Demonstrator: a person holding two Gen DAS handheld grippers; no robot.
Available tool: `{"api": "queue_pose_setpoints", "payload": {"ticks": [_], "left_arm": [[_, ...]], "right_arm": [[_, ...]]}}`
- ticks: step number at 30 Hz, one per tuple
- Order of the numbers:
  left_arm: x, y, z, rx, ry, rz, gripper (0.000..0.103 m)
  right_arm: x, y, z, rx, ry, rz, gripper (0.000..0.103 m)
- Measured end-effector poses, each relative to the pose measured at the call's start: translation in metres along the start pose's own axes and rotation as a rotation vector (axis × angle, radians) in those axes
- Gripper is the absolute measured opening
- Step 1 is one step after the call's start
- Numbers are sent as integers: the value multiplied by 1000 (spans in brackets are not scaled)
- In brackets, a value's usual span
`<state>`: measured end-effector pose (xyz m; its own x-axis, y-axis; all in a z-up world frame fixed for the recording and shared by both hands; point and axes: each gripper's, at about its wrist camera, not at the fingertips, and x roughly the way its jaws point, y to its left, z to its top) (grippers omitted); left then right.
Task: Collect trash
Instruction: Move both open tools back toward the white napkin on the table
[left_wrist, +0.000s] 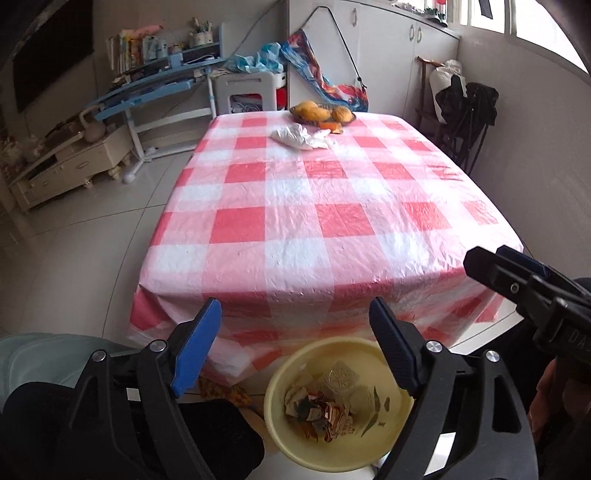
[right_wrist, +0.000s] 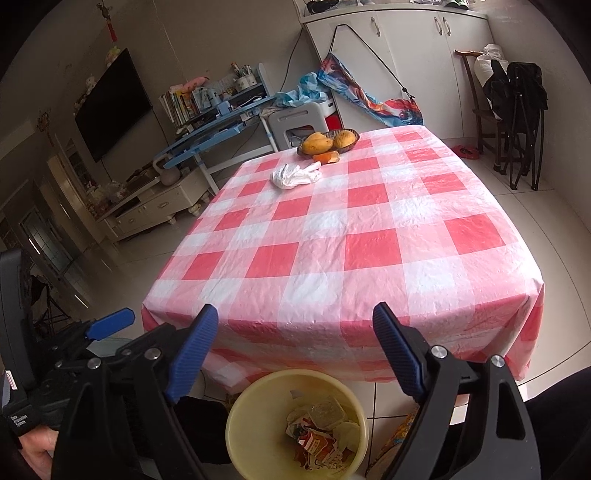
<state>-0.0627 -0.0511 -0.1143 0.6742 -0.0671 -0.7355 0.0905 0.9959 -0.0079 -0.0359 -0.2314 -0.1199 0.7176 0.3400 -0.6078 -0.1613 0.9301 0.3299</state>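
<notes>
A yellow bin (left_wrist: 332, 352) (right_wrist: 258, 404) stands on the floor just below the table's near edge, with crumpled wrappers and paper scraps (left_wrist: 327, 415) (right_wrist: 319, 439) inside. My left gripper (left_wrist: 295, 326) hovers over the bin, open and empty. Beside it, my right gripper (right_wrist: 295, 326) is also open and holds nothing. On the far side of the red-checked tablecloth (left_wrist: 317, 221) (right_wrist: 332, 236) lie a crumpled white tissue (left_wrist: 301, 136) (right_wrist: 295, 175) and an orange scrap (left_wrist: 331, 128) (right_wrist: 327, 157).
A basket of yellow fruit (left_wrist: 321, 112) (right_wrist: 328, 142) sits at the table's far edge. A blue desk (left_wrist: 155, 88) and a low TV cabinet (left_wrist: 66, 166) stand to the left. Chairs draped with black clothing (right_wrist: 517, 96) are at the right wall. Tiled floor surrounds the table.
</notes>
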Motion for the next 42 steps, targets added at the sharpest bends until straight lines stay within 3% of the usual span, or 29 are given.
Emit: {"api": "queue_pose_setpoints", "payload": {"ticks": [10,26,32,38,42], "left_arm": [[-2,25,4,-136,-32,14,82],[-5,28,6,-161,-51,16,83],[-8,35,22,-177,-79,4,83],[-2,45,54,-176,-99,-30,85],[8,46,74,-144,-104,-59,88]], "right_arm": [[4,3,-2,-23,10,-6,84],[6,9,-2,-40,15,-4,84],[7,6,27,-5,-16,26,84],[13,8,70,-77,-59,17,84],[30,-1,92,-109,-35,1,84]]}}
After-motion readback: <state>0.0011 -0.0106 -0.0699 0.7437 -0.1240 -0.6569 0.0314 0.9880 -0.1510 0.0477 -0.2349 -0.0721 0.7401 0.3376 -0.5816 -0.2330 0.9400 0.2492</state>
